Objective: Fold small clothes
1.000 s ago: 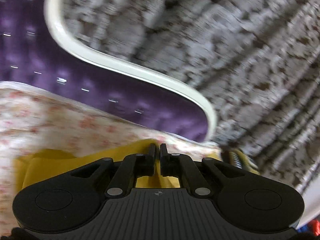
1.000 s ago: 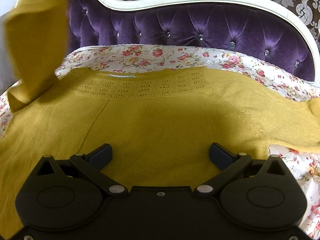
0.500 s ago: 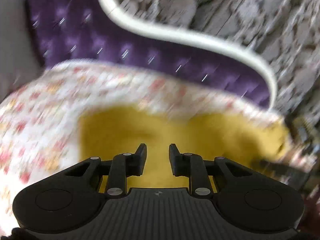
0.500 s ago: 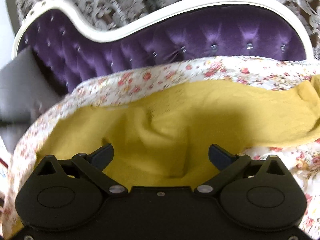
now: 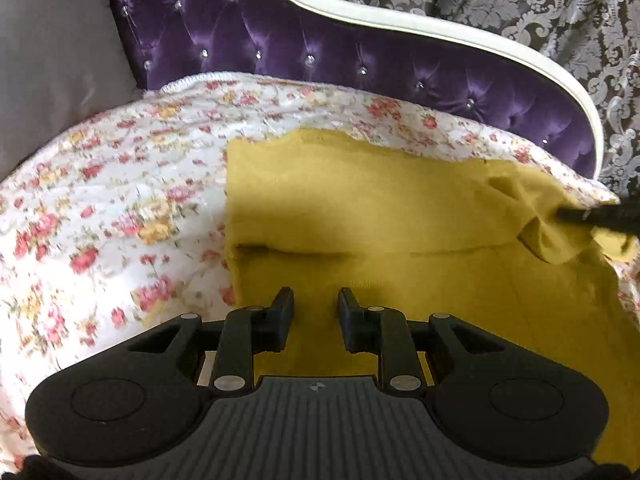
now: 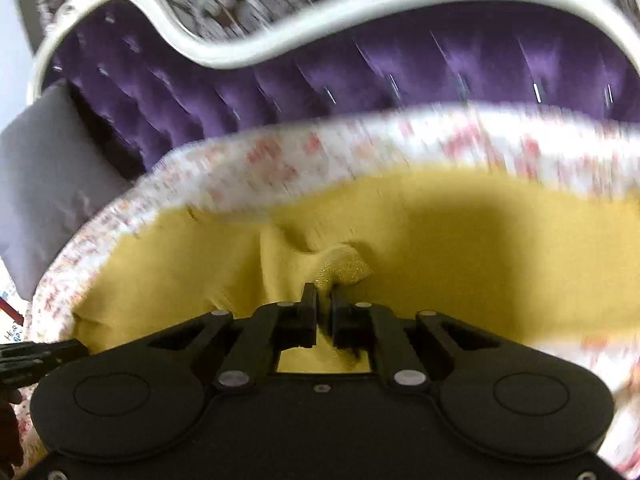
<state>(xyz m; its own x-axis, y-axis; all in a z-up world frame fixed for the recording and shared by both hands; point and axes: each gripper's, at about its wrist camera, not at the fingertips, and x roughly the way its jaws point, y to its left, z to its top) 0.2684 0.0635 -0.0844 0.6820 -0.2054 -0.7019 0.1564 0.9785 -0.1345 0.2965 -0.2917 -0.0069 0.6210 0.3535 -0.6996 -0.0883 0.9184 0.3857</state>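
My right gripper [image 6: 323, 294] has just been closing and now pinches a raised tuft of the mustard-yellow knit sweater [image 6: 460, 248] between its pads, low in the middle of the right wrist view, with the fabric bunching up just above the fingertips. My left gripper [image 5: 312, 300] stands a little apart, its jaws having widened within the last second; nothing is between them, and they hover over the lower middle of the sweater [image 5: 360, 208] in the left wrist view, though I cannot tell whether they touch the fabric. The sweater lies spread over the floral bedspread [image 5: 100, 208], filling the centre and right of that frame, with one fold line running across it. At the right edge of the frame the other gripper's dark tip [image 5: 588, 216] bites a puckered bit of the knit. Behind, the purple tufted headboard [image 5: 320, 36] crosses the top of the frame.
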